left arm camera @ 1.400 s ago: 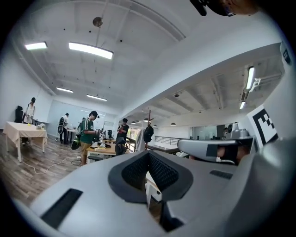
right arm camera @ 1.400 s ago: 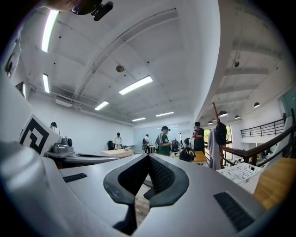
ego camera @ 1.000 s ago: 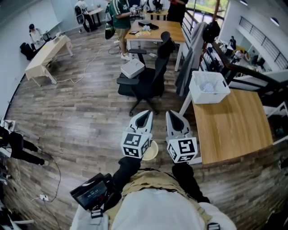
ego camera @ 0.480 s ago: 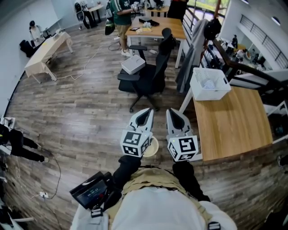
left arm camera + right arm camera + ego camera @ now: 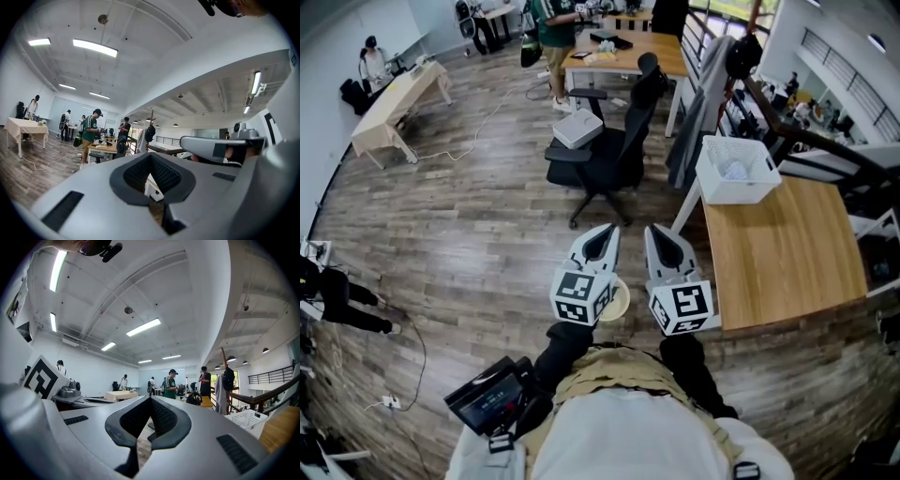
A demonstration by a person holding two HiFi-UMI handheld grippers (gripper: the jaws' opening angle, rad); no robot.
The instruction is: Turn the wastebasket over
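Observation:
The wastebasket [image 5: 736,169] is a white lattice basket standing upright on the far end of a wooden table [image 5: 778,258], to my right front. It also shows low at the right in the right gripper view as the white wastebasket [image 5: 247,418]. My left gripper [image 5: 602,232] and right gripper [image 5: 660,233] are held side by side close to my body, pointing level and forward over the floor, well short of the basket. Both are shut with nothing between the jaws, as seen at the left gripper [image 5: 150,161] and the right gripper [image 5: 151,400].
A black office chair [image 5: 614,159] with a white box [image 5: 577,128] on it stands ahead of the grippers. A round cream object [image 5: 617,303] lies below the left gripper. People stand at a desk [image 5: 623,52] at the back; another table [image 5: 394,108] is far left.

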